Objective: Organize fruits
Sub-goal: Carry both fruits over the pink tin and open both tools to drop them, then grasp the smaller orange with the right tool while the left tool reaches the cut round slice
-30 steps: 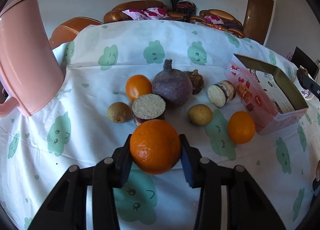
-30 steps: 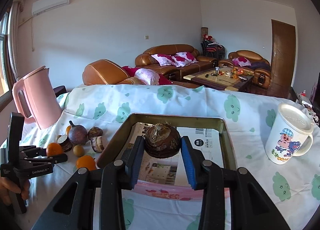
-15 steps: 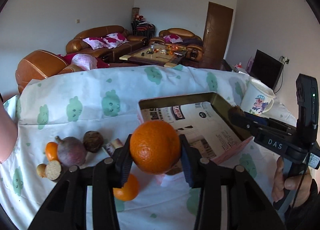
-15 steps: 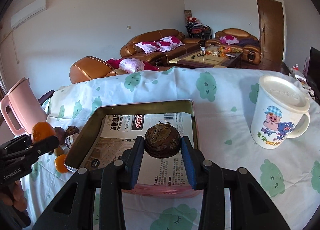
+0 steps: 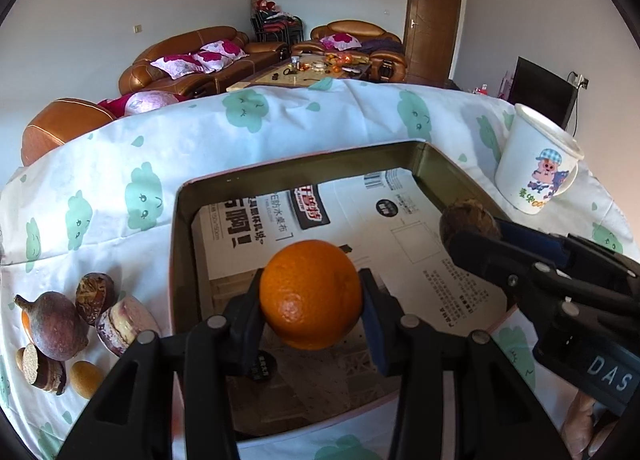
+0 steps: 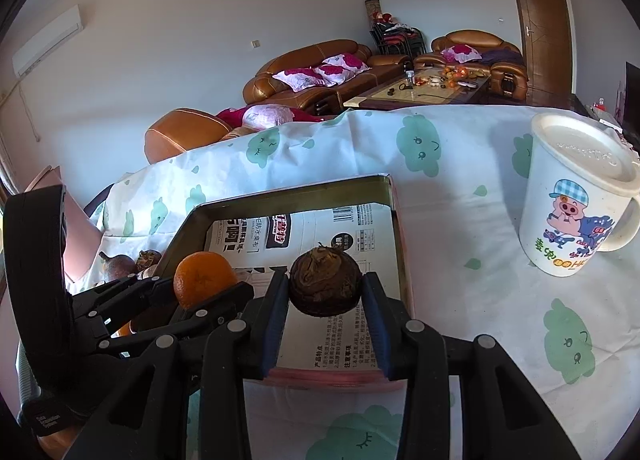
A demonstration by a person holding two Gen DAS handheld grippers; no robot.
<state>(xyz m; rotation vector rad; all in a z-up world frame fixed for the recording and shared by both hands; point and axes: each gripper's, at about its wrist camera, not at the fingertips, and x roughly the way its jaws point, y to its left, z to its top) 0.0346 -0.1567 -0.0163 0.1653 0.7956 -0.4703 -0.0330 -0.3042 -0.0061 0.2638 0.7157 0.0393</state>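
Observation:
My left gripper is shut on an orange and holds it over the near part of the open pink tin box, which is lined with printed paper. My right gripper is shut on a brown round fruit and holds it over the same box, at its right side. The right gripper also shows in the left wrist view, and the left gripper with the orange in the right wrist view. Loose fruits lie on the cloth left of the box.
A white lidded mug with a pig picture stands right of the box. A pink kettle is at the far left behind the left gripper. The table has a white cloth with green prints. Sofas stand beyond it.
My left gripper has carried the orange from the fruit pile rightwards to over the box. My right gripper has come lower and closer over the box with the brown fruit.

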